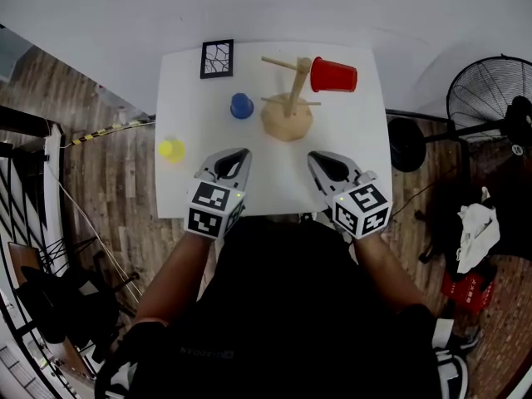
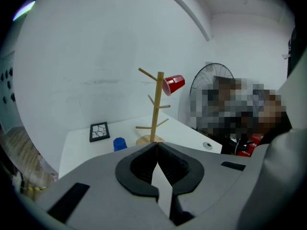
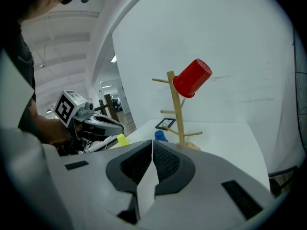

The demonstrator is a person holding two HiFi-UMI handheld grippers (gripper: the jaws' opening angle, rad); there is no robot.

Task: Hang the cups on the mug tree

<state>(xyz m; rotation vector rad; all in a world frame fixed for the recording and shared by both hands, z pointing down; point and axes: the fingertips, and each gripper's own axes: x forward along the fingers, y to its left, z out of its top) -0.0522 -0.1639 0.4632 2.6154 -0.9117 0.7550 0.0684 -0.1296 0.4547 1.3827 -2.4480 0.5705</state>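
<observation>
A wooden mug tree [image 1: 288,106] stands at the back middle of the white table [image 1: 349,148]. A red cup [image 1: 333,75] hangs on its upper right peg; it shows in the left gripper view [image 2: 172,84] and the right gripper view [image 3: 192,78]. A blue cup [image 1: 242,105] stands left of the tree's base. A yellow cup [image 1: 172,150] sits near the table's left edge. My left gripper [image 1: 237,158] and right gripper [image 1: 321,161] rest near the front edge, both shut with nothing between the jaws.
A framed black-and-white picture [image 1: 217,58] lies at the table's back left. A floor fan [image 1: 489,98] stands to the right of the table. Wooden floor and a dark railing [image 1: 25,189] lie to the left.
</observation>
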